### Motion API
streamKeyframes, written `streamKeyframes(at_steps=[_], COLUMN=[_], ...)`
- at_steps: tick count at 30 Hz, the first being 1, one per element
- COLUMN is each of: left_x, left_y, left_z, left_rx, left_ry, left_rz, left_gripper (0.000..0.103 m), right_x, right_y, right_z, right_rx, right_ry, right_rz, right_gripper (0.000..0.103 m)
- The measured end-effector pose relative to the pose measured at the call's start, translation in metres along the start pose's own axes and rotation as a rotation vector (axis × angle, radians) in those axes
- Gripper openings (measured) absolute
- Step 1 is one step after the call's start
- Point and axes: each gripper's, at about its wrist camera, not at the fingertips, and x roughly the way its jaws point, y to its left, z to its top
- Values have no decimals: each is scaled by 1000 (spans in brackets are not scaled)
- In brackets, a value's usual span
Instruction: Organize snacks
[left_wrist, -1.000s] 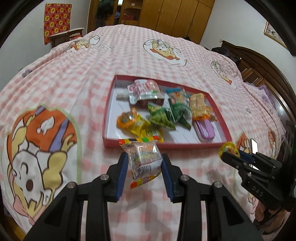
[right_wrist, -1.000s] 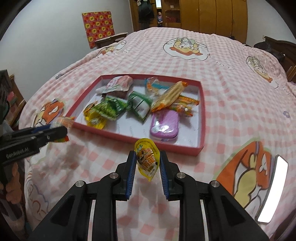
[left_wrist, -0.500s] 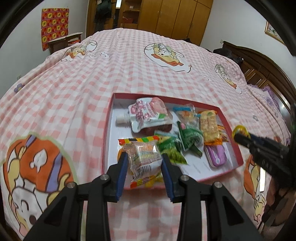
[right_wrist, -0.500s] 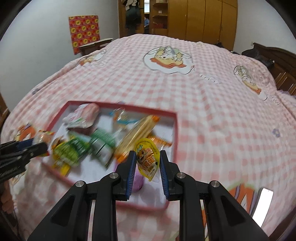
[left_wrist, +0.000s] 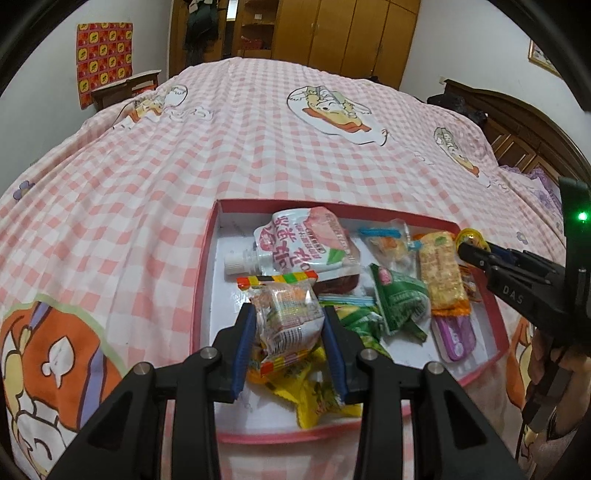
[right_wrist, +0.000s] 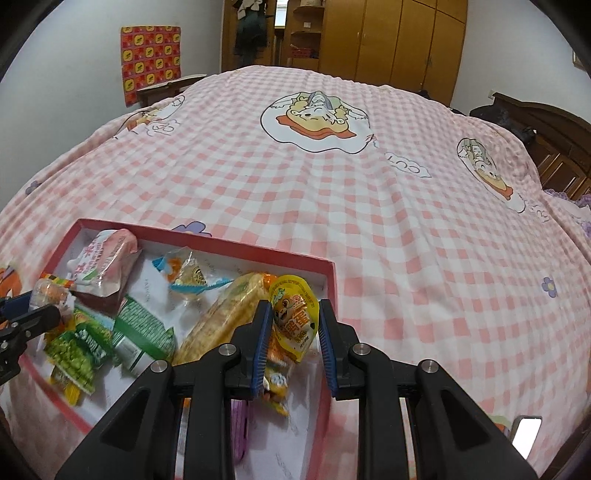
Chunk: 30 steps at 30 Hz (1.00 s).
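A shallow red tray (left_wrist: 207, 266) (right_wrist: 207, 242) lies on the bed and holds several snacks. My left gripper (left_wrist: 290, 326) is shut on a clear snack packet (left_wrist: 286, 314) with a striped edge, held above the tray's near left part. My right gripper (right_wrist: 293, 330) is shut on a small yellow pouch (right_wrist: 295, 317) with a cartoon face, held over the tray's right end. In the left wrist view the right gripper (left_wrist: 471, 247) comes in from the right with that yellow pouch (left_wrist: 469, 236). The left gripper (right_wrist: 40, 314) shows at the left edge of the right wrist view.
Inside the tray lie a pink spouted pouch (left_wrist: 295, 243), green packets (left_wrist: 400, 299), a long wafer bar (left_wrist: 441, 273) and a purple pack (left_wrist: 454, 332). The pink checked bedspread (right_wrist: 332, 192) stretches beyond. A wooden wardrobe (right_wrist: 391, 40) and headboard (left_wrist: 517, 122) stand behind. A hand (left_wrist: 546, 354) holds the right gripper.
Both grippers have moved forward from in front of the tray to above it, each still carrying its snack. The right one shifted toward the tray's right end.
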Motion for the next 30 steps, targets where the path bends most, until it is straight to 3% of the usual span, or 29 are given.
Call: streamKeyframes(at_steps=[4, 8, 15, 21, 30], left_x=[9, 7, 0, -15, -47], left_y=[4, 5, 5, -1, -16], left_z=[1, 1, 0, -5, -18], left_rx=[-15, -23, -32, -10, 27], left_ry=[7, 2, 10, -44, -104], left_rz=[-5, -6, -11, -6, 28], left_gripper=[39, 48, 57, 72, 75], right_x=[11, 13, -3, -24, -63], right_y=[3, 3, 4, 5, 14], right_z=[-2, -5, -10, -12, -30], right_rx=[-1, 6, 13, 46, 67], right_ry=[4, -2, -38, -90, -119], right_rz=[7, 9, 40, 57, 112], right_gripper=[27, 42, 49, 65, 67])
